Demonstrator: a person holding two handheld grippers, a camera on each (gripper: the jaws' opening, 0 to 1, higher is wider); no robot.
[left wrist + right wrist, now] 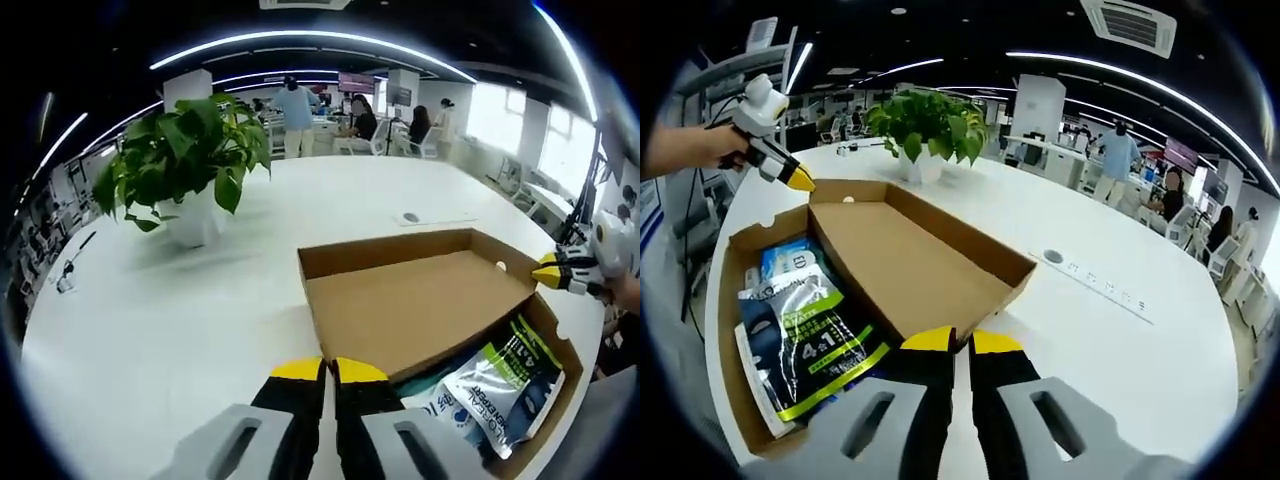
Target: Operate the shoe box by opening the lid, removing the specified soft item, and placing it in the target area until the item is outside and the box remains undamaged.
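Here the shoe box [890,260] is seen on the white tabletop [1120,340] with its lid [415,305] raised. The left hand-held gripper [328,368] is held with yellow-tipped jaws together at the lid's near edge; the right hand-held gripper [962,340] likewise, jaws together, nothing clamped. The soft pouch [805,335] is seen inside the box, just left of the right hand-held gripper. A potted plant [190,160] is placed well beyond the box.
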